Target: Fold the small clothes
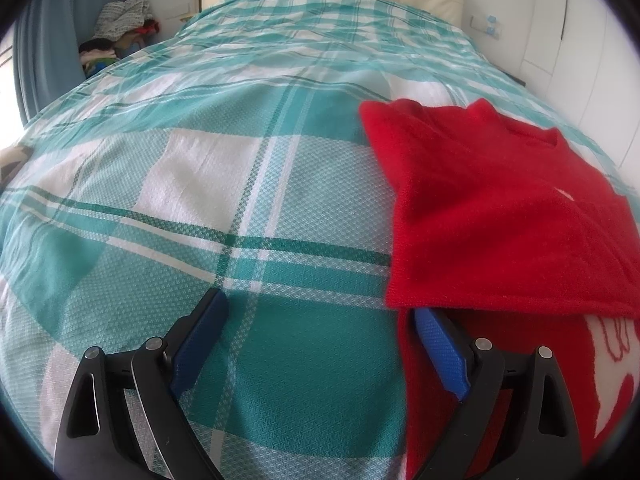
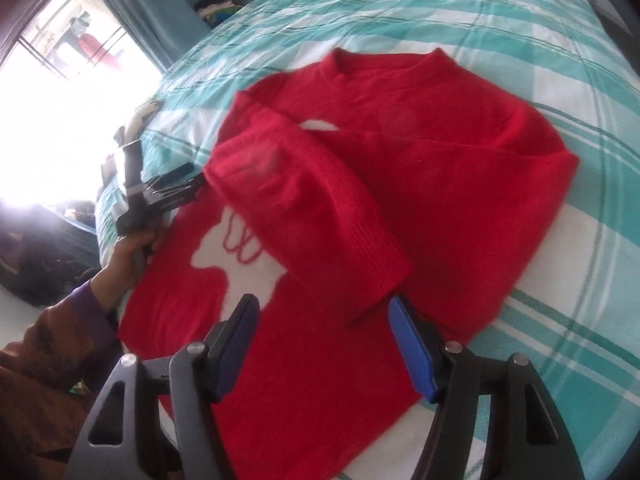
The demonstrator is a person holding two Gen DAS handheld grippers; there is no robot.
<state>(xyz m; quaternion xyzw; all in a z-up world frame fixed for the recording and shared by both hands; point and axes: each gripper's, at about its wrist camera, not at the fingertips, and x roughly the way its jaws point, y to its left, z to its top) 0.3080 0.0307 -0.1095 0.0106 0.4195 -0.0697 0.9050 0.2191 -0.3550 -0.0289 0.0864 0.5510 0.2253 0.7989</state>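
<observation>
Red fuzzy knit sweater (image 2: 420, 152) lies flat on our bed's teal-and-white plaid cover (image 1: 240, 200), collar far, hem near, so its long axis runs away from us. Our right gripper (image 2: 324, 340) hovers over the folded-in ribbed sleeve cuff (image 2: 372, 264), jaws released and gripping nothing. Our left gripper (image 1: 316, 340) sits at the sweater's left edge, jaws spread and empty; a clothes pile (image 1: 124, 20) lies well beyond.

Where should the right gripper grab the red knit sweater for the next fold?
Probably the bottom hem of the red knit sweater, at its right corner on the teal plaid bedspread. Come from the near edge with the right gripper, one jaw sliding under. Both sleeves, the ribbed cuff included, already lie folded across the chest, so the flat, free hem goes up toward the collar.
</observation>
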